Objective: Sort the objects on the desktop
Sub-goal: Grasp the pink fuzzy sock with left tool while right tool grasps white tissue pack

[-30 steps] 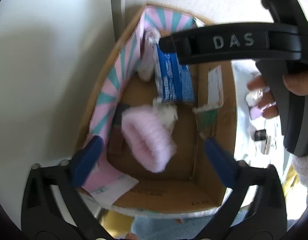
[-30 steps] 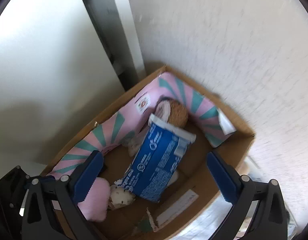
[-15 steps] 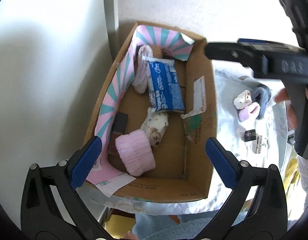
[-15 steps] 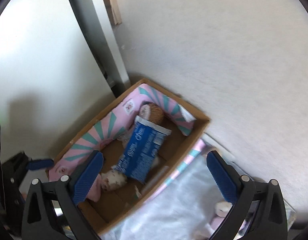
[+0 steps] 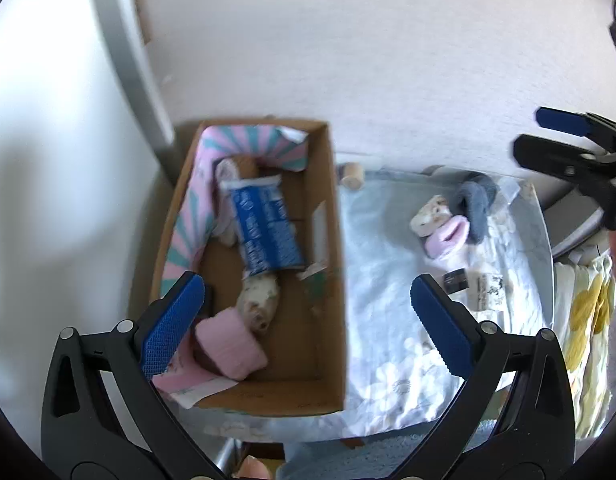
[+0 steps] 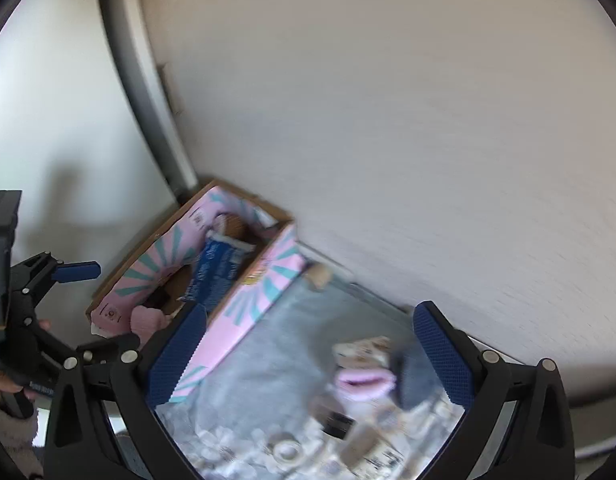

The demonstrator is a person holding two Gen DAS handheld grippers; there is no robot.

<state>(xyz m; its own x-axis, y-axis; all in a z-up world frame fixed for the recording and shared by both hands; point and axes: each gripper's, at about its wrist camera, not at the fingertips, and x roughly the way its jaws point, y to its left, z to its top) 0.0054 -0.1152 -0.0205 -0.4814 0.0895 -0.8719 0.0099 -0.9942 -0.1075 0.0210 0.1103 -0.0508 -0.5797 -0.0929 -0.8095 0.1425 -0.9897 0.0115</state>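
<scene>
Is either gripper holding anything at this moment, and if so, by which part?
Nothing is held. The left gripper is open above the cardboard box, and the right gripper is open over the cloth, above the pink sock.

Cardboard box (image 5: 328, 248) matt; blue packet (image 5: 263, 232) glossy; pink sock (image 5: 227, 346) fuzzy

Print on the blue packet (image 5: 265, 232) is too blurred to read.
</scene>
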